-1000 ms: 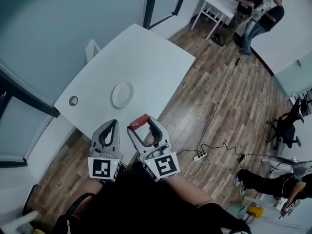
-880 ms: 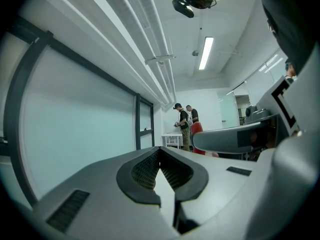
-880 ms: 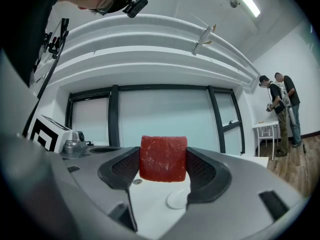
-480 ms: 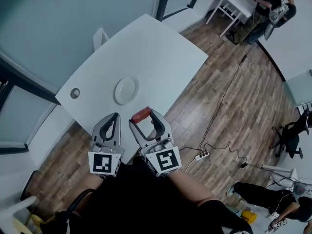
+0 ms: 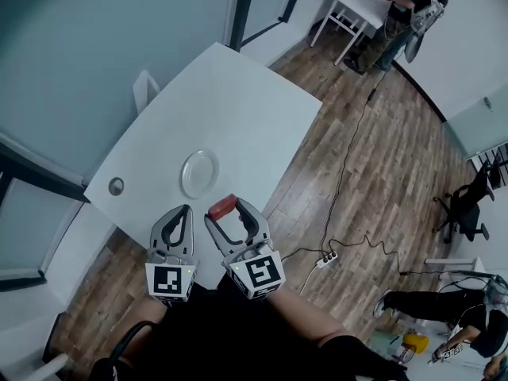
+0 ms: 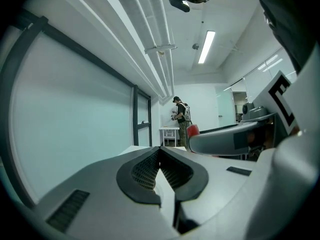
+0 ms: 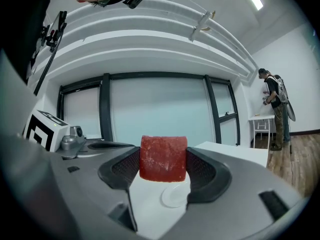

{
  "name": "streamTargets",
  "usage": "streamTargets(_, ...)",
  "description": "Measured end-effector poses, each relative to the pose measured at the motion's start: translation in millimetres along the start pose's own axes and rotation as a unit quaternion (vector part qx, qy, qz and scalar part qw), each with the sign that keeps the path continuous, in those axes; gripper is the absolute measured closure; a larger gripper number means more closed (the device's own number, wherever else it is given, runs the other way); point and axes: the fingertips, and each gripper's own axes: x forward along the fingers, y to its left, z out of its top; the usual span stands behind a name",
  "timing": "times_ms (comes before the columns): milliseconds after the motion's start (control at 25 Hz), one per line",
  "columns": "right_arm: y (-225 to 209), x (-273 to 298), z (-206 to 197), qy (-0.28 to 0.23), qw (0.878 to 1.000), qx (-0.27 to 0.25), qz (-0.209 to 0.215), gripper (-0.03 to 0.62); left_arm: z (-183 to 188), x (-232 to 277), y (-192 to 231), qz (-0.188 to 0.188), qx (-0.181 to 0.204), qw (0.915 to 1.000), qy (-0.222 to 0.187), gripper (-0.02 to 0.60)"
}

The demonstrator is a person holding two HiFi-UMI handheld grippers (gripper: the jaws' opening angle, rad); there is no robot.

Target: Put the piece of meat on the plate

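Note:
A red block of meat (image 7: 163, 158) is clamped between the jaws of my right gripper (image 5: 226, 208), which I hold near the table's front edge; in the head view the meat (image 5: 223, 205) shows at the jaw tips. The small white plate (image 5: 198, 173) lies empty on the white table (image 5: 238, 109), a short way beyond the meat; in the right gripper view the plate (image 7: 175, 196) sits below and past the meat. My left gripper (image 5: 179, 215) hovers beside the right one with its jaws pressed together and nothing between them (image 6: 160, 160).
A round grommet (image 5: 117, 186) sits in the table's left corner. A white chair (image 5: 145, 86) stands at the table's far side. A cable and power strip (image 5: 324, 259) lie on the wood floor to the right. People stand at a far white table (image 5: 353, 6).
The view has shifted a little; both grippers stay side by side at the table's front edge, the right one still holding the meat. The plate has not moved.

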Motion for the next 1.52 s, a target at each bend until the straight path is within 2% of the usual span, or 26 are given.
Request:
streamTargets(280, 4.9, 22.6, -1.4, 0.011, 1.000, -0.003, 0.000, 0.306, -12.7, 9.1, 16.3, -0.006, -0.014, 0.9998, 0.016, 0.578)
streamTargets(560, -4.6, 40.6, -6.6, 0.023, 1.000, -0.005, -0.003, 0.306, -13.7, 25.5, 28.0, -0.004, -0.018, 0.9998, 0.009, 0.578)
streamTargets(880, -15.5, 53.4, -15.4, 0.045, 0.999, -0.007, -0.003, 0.306, -21.7, 41.4, 25.0, -0.013, -0.024, 0.9993, 0.024, 0.578)
streamTargets(1520, -32.1, 90.5, -75.0, 0.125, 0.992, -0.014, -0.001, 0.306, -75.5, 62.5, 45.2, 0.003, -0.045, 0.9961, 0.076, 0.578)
